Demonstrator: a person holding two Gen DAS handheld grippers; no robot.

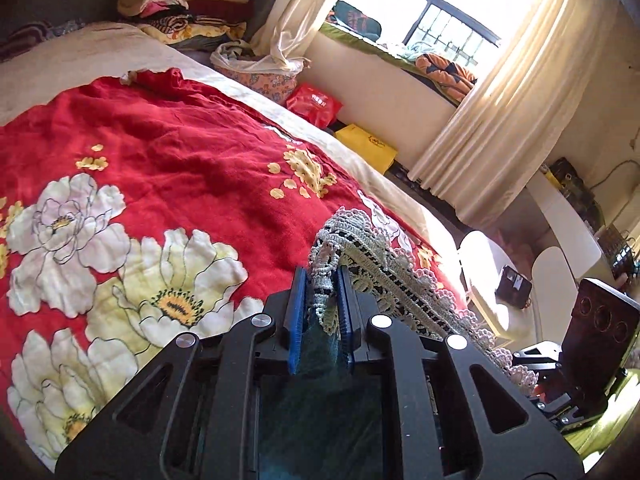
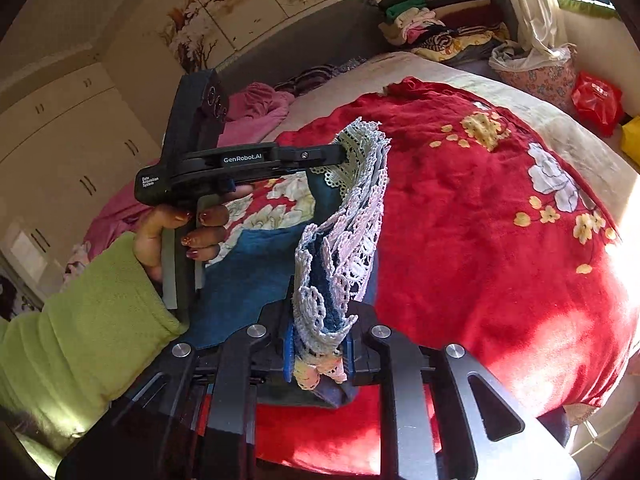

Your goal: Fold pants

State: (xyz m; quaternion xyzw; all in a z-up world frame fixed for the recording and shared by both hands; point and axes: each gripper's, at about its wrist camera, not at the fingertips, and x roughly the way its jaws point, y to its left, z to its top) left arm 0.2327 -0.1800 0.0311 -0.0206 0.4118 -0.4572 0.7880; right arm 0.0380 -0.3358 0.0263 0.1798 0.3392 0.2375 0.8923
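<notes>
The pants (image 2: 256,264) are dark teal with a white lace hem (image 2: 352,240). They hang above the red floral bedspread (image 2: 480,240), held up by both grippers. My left gripper (image 1: 322,280) is shut on the lace hem (image 1: 376,256), and it also shows in the right wrist view (image 2: 340,152), gripping the hem's far end. My right gripper (image 2: 320,344) is shut on the near end of the lace hem, with teal cloth bunched between its blue pads (image 2: 289,354). The rest of the pants drapes down to the left onto the bed.
The bed (image 1: 80,56) fills the middle. Folded clothes (image 1: 188,0) are stacked at its far corner beside a laundry bag (image 1: 256,72). Red (image 1: 314,102) and yellow (image 1: 366,144) bags lie on the floor under the curtained window (image 1: 460,8). A white chair (image 1: 492,280) stands at the right.
</notes>
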